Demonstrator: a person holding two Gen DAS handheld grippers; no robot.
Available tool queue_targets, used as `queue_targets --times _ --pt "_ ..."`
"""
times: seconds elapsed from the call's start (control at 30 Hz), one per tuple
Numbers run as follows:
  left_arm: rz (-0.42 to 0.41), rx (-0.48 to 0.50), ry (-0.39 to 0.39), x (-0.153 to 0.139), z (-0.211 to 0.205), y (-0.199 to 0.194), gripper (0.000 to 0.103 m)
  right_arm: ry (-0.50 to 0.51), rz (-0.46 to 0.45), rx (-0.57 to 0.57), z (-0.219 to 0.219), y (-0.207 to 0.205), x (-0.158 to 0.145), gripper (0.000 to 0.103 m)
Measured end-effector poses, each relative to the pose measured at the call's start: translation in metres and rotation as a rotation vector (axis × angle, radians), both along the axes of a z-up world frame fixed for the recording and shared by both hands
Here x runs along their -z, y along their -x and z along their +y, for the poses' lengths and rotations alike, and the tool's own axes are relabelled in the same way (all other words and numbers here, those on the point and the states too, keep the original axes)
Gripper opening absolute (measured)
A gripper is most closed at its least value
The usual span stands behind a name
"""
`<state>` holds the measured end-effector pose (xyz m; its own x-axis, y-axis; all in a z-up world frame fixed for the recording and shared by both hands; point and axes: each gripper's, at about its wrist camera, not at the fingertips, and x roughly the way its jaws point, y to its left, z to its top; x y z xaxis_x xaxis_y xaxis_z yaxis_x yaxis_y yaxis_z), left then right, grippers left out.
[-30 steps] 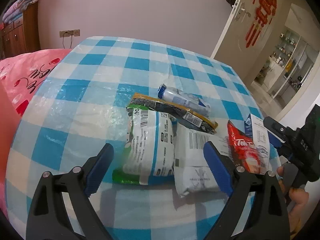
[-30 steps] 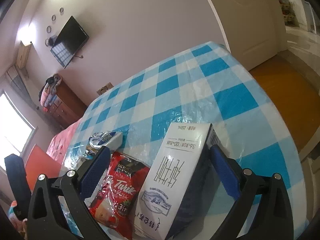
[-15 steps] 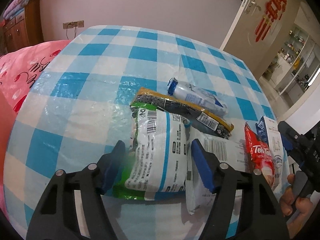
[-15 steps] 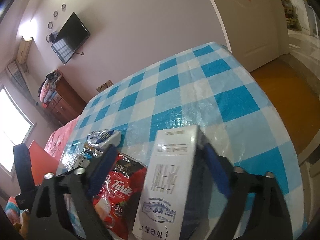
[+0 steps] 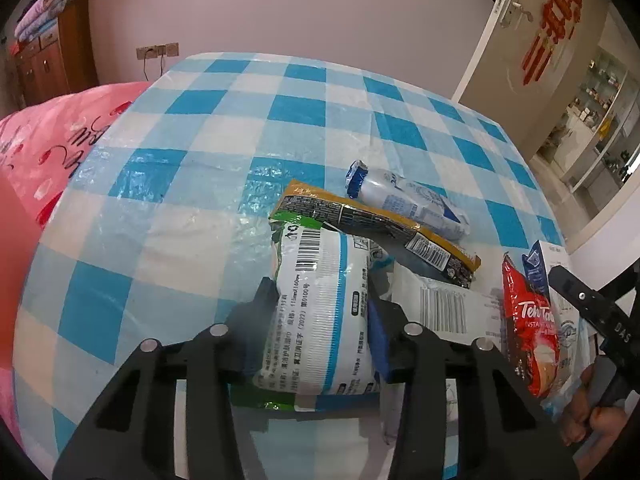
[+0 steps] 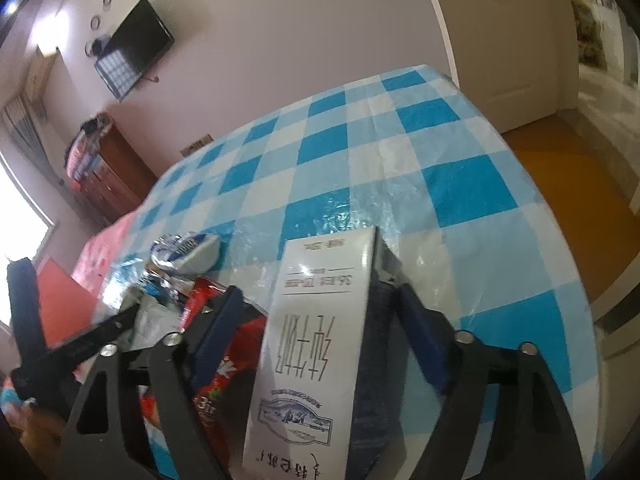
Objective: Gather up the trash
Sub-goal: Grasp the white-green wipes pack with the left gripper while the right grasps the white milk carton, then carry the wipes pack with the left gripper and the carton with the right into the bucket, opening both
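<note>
L claw (image 5: 322,312) closing onto white wipes pack (image 5: 320,312), was wide; R claw (image 6: 320,320) narrowing round milk carton (image 6: 316,328).

You're looking at a red sachet (image 5: 530,332) showing "Teh Tar" and "INSTA"; the right-hand view is giving "3in". The black gripper body (image 5: 600,316) is reading "DAS". The white pack (image 5: 320,316) is carrying a barcode, its small print unreadable.

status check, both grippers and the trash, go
Left gripper closing on white tissue pack. Right gripper closing around milk carton. Red sachet crowds carton.
</note>
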<state>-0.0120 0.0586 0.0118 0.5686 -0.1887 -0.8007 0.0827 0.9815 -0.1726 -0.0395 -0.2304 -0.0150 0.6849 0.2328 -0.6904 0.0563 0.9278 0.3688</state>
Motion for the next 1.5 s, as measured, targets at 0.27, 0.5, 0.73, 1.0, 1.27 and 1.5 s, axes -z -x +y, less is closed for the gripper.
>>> queue_targets --times 0.27,0.5,0.73,1.0,1.27,1.5 --pt "0.0 0.005 -0.011 -0.001 0.002 -0.001 0.041 0.129 0.01 0.004 0.013 -0.002 0.0 0.069" --pt "-0.028 0.029 -0.006 -0.001 0.007 0.002 0.04 0.15 0.016 0.015 0.014 -0.003 0.0 0.065" --pt "-0.042 0.051 0.06 0.0 0.019 0.004 0.039 0.144 0.013 0.017 0.014 -0.003 0.0 0.064" --pt "-0.066 0.064 0.141 0.0 0.041 0.013 0.039 0.086 -0.001 0.023 0.006 -0.002 0.0 0.064" --pt "-0.117 0.091 0.181 -0.009 0.056 0.026 0.039 -0.046 -0.02 0.05 -0.01 0.0 0.002 0.063" --pt "-0.161 0.104 0.214 -0.021 0.073 0.037 0.039 -0.105 -0.049 0.079 -0.012 0.003 -0.02 0.063"
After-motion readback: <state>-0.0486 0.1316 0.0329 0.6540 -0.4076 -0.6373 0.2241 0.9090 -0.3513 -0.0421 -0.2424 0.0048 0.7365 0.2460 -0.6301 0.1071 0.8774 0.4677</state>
